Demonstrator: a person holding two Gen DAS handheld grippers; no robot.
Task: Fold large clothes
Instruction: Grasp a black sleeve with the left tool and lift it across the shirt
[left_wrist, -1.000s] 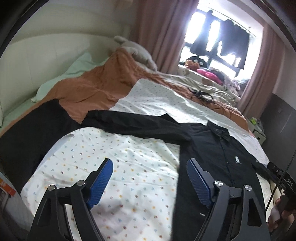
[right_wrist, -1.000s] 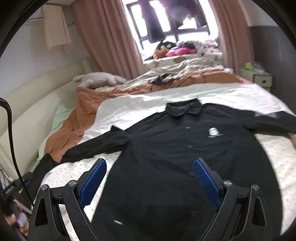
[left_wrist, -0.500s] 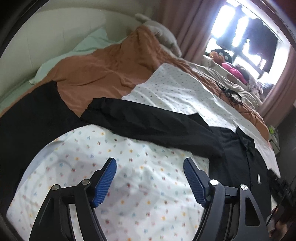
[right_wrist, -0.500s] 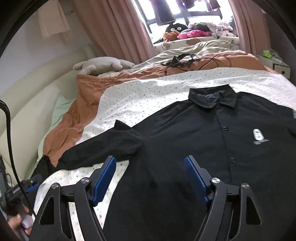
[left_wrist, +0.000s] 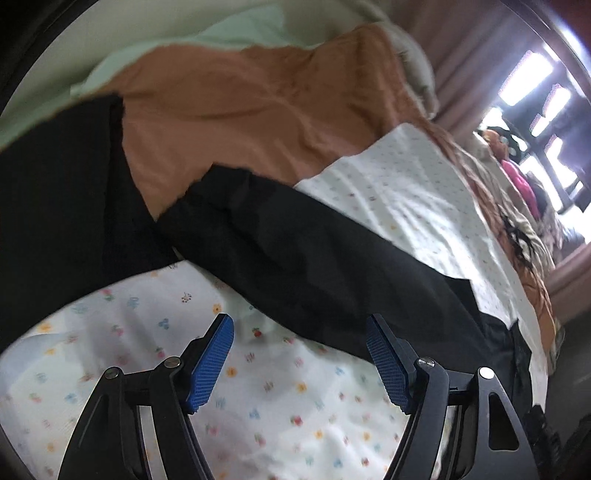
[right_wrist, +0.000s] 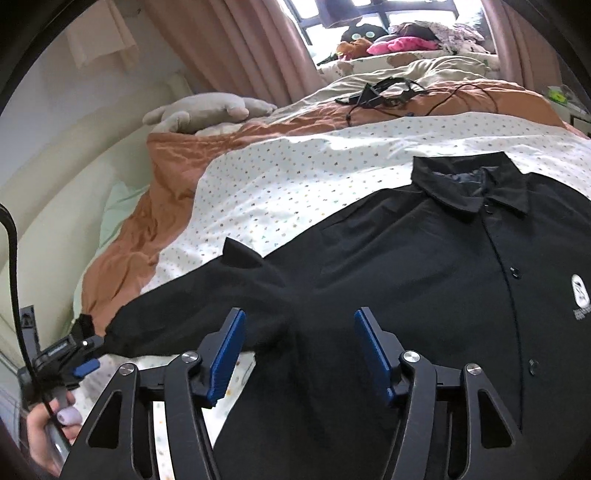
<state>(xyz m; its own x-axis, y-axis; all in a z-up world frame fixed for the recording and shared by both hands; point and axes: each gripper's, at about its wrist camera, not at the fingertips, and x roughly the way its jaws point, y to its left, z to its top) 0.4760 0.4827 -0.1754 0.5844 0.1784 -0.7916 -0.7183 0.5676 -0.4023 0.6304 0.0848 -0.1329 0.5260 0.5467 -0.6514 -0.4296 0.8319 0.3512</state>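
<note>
A black button-up shirt (right_wrist: 424, 266) lies face up on a white dotted sheet (right_wrist: 295, 173), collar toward the window. Its left sleeve (left_wrist: 295, 251) stretches out across the bed, cuff resting by an orange blanket (left_wrist: 240, 99). My left gripper (left_wrist: 299, 354) is open and empty, low over the sheet just short of the sleeve; it also shows in the right wrist view (right_wrist: 79, 354) beside the cuff. My right gripper (right_wrist: 299, 350) is open and empty over the shirt's armpit area, where sleeve meets body.
Another black garment (left_wrist: 55, 192) lies at the bed's left side. A grey plush toy (right_wrist: 207, 110) and a cable tangle (right_wrist: 384, 92) lie farther up the bed. Pink curtains (right_wrist: 221, 44) and a cluttered window sill are beyond. A padded cream headboard (right_wrist: 55, 184) runs along the left.
Both grippers have moved left and lower toward the shirt. The left one closed in on the sleeve near its cuff; the right one shifted from the shirt's body to the armpit.
</note>
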